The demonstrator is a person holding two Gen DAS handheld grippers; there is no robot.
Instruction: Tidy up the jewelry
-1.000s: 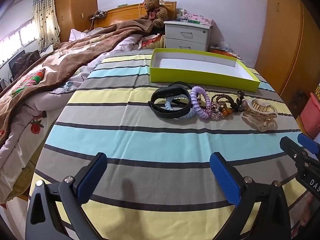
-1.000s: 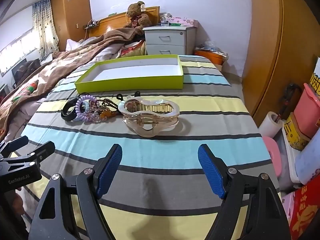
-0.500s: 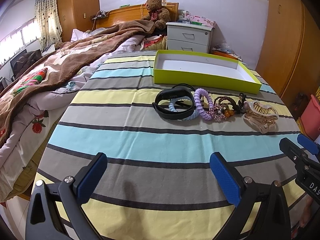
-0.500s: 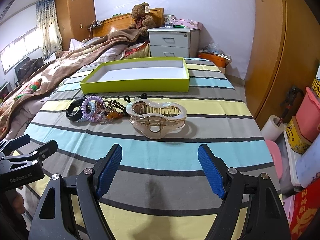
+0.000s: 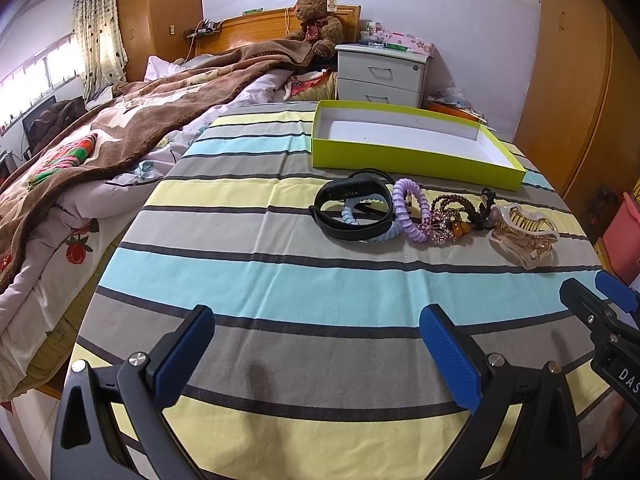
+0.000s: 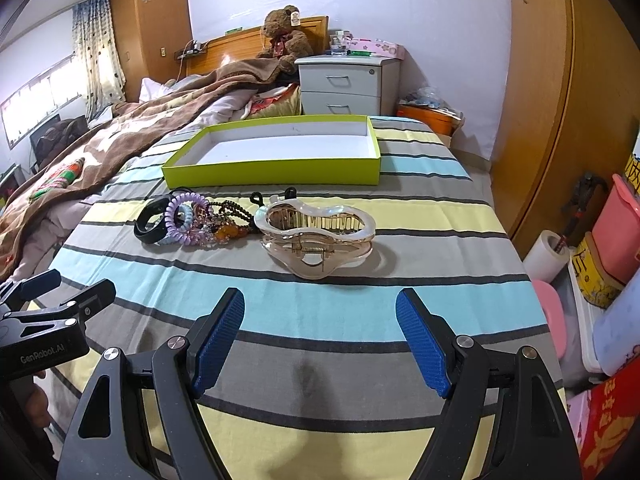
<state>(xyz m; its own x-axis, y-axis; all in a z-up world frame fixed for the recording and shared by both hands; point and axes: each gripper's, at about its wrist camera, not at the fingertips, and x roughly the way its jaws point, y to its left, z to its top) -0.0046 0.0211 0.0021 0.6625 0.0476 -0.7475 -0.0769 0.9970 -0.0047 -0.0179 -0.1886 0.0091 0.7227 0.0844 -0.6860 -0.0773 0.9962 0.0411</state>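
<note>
While level, hand-held gripper [image 6: 320, 320] agape.

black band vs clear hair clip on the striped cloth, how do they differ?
The black band is a dark, opaque loop; the hair clip is translucent, pale and toothed with a visible spring. The band lies tangled against the coil hair ties and beads; the clip sits at the other end of the row, mostly on its own. The clip is the bulkier piece. Both rest on the striped cloth, outside the green box.

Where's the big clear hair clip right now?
The translucent beige plastic claw hair clip lies on the striped cloth, at the right end of the jewelry row, beside the beaded bracelets, nearer than the green tray.
</note>
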